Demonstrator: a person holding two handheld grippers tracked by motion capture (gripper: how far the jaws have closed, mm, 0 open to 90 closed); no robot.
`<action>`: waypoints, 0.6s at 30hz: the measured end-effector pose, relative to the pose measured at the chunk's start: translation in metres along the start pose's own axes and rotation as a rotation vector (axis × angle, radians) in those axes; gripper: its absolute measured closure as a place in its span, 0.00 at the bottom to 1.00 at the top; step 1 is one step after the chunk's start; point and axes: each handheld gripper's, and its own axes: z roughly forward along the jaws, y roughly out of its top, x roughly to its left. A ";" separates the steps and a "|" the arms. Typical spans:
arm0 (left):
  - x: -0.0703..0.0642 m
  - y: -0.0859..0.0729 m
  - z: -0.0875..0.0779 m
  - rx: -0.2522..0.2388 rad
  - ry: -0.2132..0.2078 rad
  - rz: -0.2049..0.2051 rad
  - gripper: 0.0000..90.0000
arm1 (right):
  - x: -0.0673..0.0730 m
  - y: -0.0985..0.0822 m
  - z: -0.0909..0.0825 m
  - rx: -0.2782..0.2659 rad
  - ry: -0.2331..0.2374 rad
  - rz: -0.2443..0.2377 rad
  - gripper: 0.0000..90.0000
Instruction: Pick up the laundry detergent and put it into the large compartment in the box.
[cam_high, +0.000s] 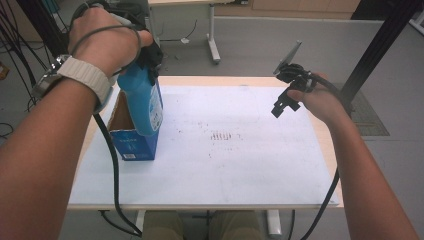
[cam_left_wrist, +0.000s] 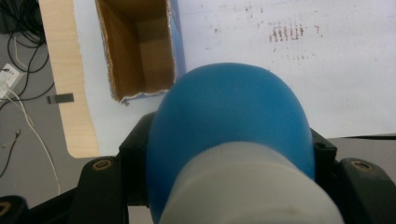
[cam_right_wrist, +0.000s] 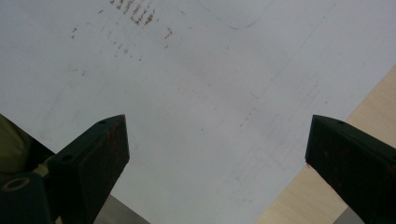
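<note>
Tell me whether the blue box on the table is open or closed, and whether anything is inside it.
Open: the blue box has no closed top, and the left gripper view looks straight down onto bare brown cardboard walls and floor. Nothing inside.

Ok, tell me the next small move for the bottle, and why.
Probably lift the bottle a bit higher: the left gripper is shut on its top, but its base seems not yet clear of the open box. The right gripper hangs open, apart.

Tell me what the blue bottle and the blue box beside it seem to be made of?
The blue bottle looks like smooth, slightly glossy plastic: its rounded body catches soft highlights, and it has a printed label. The blue box looks like cardboard, printed blue outside; its brown matte inside and rough torn rim show in the left gripper view.
</note>
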 end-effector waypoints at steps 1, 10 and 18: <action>0.001 0.002 -0.002 -0.001 0.002 0.001 0.42 | 0.000 0.001 0.000 0.001 0.000 -0.001 0.07; 0.016 0.011 0.000 -0.009 -0.001 -0.016 0.42 | 0.001 0.006 0.005 0.003 0.006 0.007 0.07; 0.030 0.020 0.004 -0.003 -0.001 -0.027 0.42 | 0.001 0.008 0.000 0.000 -0.002 0.013 0.07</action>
